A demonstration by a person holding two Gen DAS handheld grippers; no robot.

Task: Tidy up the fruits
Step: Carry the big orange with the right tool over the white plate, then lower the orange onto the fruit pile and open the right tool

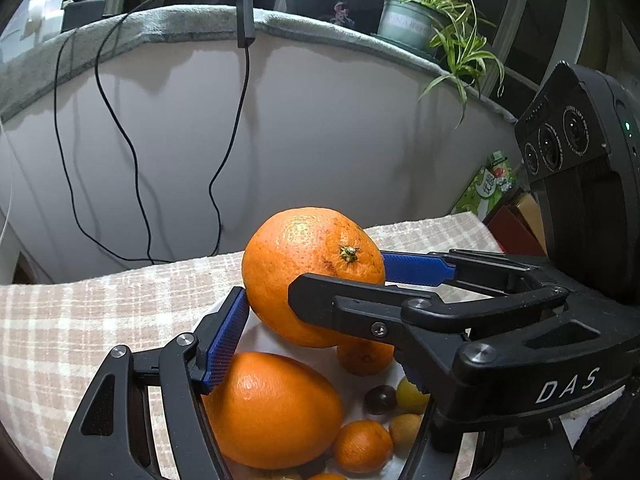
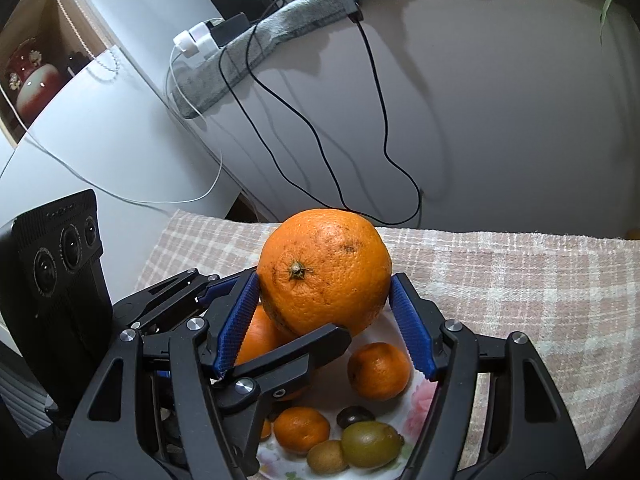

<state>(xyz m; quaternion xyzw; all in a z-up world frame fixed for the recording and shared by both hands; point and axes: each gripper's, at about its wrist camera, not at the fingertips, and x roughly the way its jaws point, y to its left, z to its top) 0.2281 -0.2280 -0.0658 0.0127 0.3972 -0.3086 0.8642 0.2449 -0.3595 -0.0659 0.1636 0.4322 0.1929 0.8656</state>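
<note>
A large orange [image 1: 292, 264] [image 2: 332, 280] hangs above a white floral plate [image 2: 420, 412] [image 1: 352, 384]. Both grippers clamp it. My left gripper [image 1: 312, 300] has its left blue pad against the orange's left side; its other pad is hidden behind the right gripper's black finger. My right gripper [image 2: 325, 280] presses a blue pad on each side of the same orange. On the plate lie a second large orange [image 1: 272, 408], two mandarins [image 2: 378, 372] [image 2: 302, 428], a dark small fruit [image 2: 354, 416], a green fruit [image 2: 372, 444] and a brown kiwi-like fruit [image 2: 326, 456].
The plate rests on a beige checked tablecloth [image 2: 520, 280]. Behind the table rises a pale padded back with black cables [image 1: 132, 160] hanging down it. A potted plant [image 1: 412, 20] and a green carton [image 1: 484, 188] stand at the right, a white cabinet [image 2: 100, 128] at the left.
</note>
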